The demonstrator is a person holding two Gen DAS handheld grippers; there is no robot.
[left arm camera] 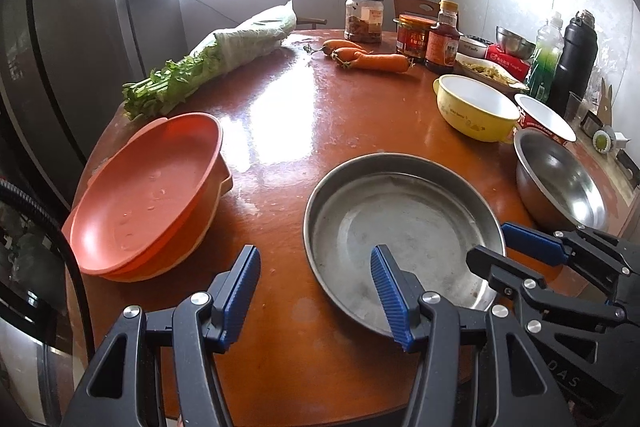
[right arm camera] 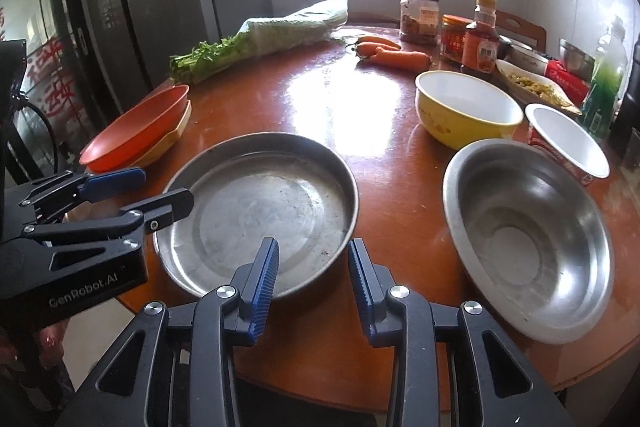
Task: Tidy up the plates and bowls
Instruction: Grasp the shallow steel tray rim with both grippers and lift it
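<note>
Both tongs empty, jaws apart, held low at the near desk (right arm camera: 384, 131) edge. Left tongs (left arm camera: 316, 291) sit between orange plates (left arm camera: 148, 195) and steel plate (left arm camera: 400, 227); right tongs (right arm camera: 314, 279) at the steel plate's near rim. 2 orange plates nested at left; steel bowl (right arm camera: 528, 239), yellow bowl (right arm camera: 468, 115), white bowl (right arm camera: 568, 143) grouped at right. Likely next: steel plate joins the plate stack.
</note>
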